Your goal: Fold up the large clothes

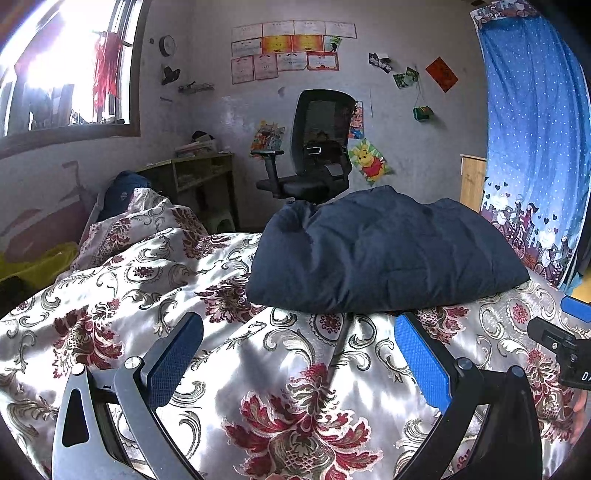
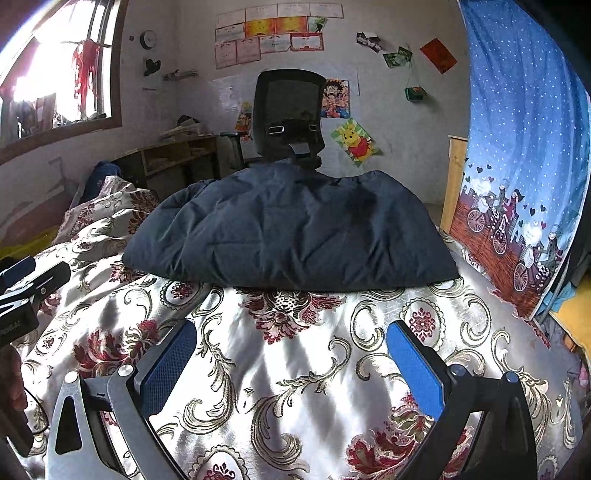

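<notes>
Padding keeps the navy quilted jacket (image 2: 291,229) bunched at twelve o'clock on the floral bedspread (image 2: 295,369); our left hand-held gripper (image 1: 299,354) and right hand-held gripper (image 2: 291,358) hover spread, empty, for reaching its hem.

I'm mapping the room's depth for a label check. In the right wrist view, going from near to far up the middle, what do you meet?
Right tool → floral satin bedspread → dark navy padded garment → black office chair → certificates on the wall.
</notes>
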Demonstrator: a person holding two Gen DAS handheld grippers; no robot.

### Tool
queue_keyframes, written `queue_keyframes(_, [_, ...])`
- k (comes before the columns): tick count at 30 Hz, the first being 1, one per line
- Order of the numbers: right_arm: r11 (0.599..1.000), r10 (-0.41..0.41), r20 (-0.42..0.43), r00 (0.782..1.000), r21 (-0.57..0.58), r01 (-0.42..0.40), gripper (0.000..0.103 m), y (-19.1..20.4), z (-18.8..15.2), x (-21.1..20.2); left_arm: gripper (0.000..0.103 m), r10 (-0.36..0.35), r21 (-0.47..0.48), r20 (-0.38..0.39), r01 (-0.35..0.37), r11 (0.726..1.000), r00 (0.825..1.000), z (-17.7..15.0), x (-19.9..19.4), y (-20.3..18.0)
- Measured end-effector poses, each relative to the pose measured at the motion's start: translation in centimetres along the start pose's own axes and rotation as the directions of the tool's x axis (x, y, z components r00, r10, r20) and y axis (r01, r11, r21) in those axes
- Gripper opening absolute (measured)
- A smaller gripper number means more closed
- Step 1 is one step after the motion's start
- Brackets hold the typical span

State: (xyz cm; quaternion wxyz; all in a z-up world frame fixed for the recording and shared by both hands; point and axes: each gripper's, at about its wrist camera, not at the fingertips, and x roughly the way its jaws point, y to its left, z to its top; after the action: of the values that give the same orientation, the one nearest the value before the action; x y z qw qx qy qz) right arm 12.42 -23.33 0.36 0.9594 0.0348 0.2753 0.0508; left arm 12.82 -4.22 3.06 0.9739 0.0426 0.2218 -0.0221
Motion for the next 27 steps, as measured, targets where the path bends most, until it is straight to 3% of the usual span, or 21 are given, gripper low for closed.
queue_keyframes(27, [1.0,-0.01,0.001,1.0,0.005,0.01,0.103,-0.46,0.12,-0.41,0.102,0.006,0.029,0.018,-0.007,1.0,1.0,0.03,-0.35,-0.62])
